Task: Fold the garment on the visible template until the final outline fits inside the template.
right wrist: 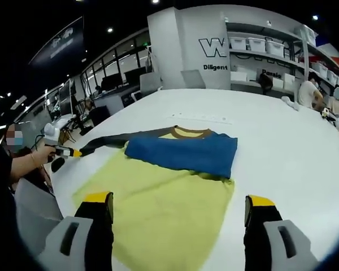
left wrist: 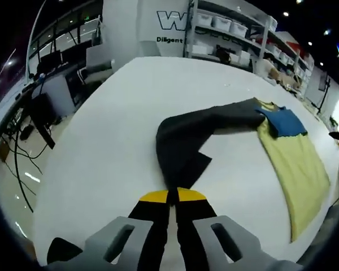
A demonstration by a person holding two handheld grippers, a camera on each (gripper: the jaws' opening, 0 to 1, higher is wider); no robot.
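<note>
1. Left gripper (left wrist: 172, 199) of mine is clamped on the dark sleeve (left wrist: 183, 144) of the garment (left wrist: 294, 164), jaws pressed together at its end

2. My right gripper (right wrist: 181, 210) stands wide open over the yellow body, touching nothing

3. That sleeve stretches out sideways from the garment, which lies flat on the white table (left wrist: 101, 152)

4. A blue panel (right wrist: 183, 151) sits folded across the chest below the brown collar (right wrist: 187, 132)

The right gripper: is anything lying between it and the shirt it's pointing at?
Nothing visible. The right gripper is open, and the shirt's yellow body lies flat on the white table directly ahead, running in between its jaws. The left gripper sits off at the table's edge, shut on the dark sleeve, not in the way.
</note>
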